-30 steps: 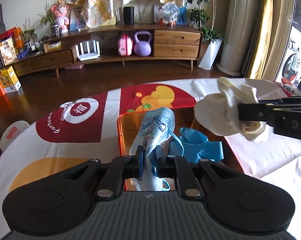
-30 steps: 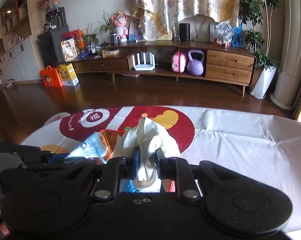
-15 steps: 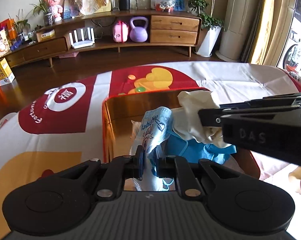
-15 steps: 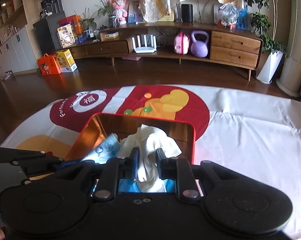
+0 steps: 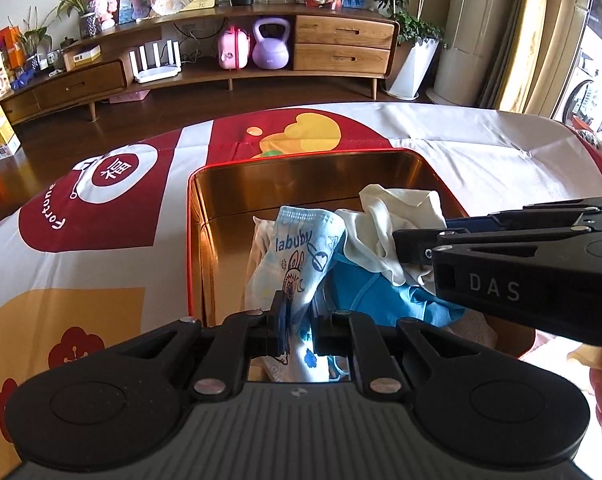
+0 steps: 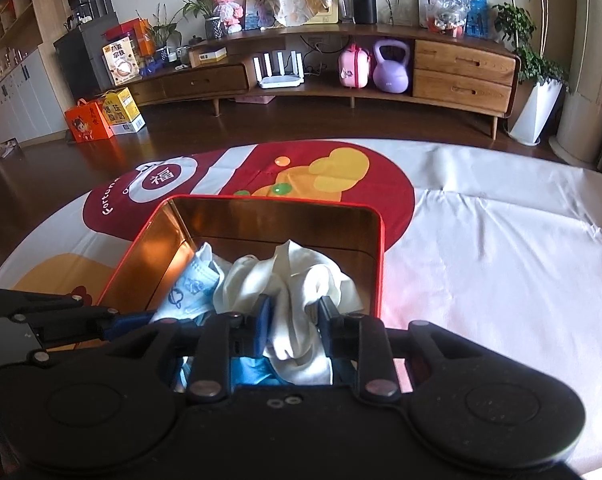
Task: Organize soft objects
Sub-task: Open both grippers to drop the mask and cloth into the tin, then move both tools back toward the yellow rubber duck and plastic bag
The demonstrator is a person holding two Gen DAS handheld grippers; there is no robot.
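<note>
One red tin with a gold inside stands on the tabletop. In it lie at least three soft things: one pale blue printed sock at the left, one cream cloth at the right, and one bright blue cloth under them. Two grippers are in view, the left gripper and the right gripper. On the far shelf stand one purple kettlebell, one pink case and one white router; two orange-and-yellow boxes sit on the floor at far left.
</note>
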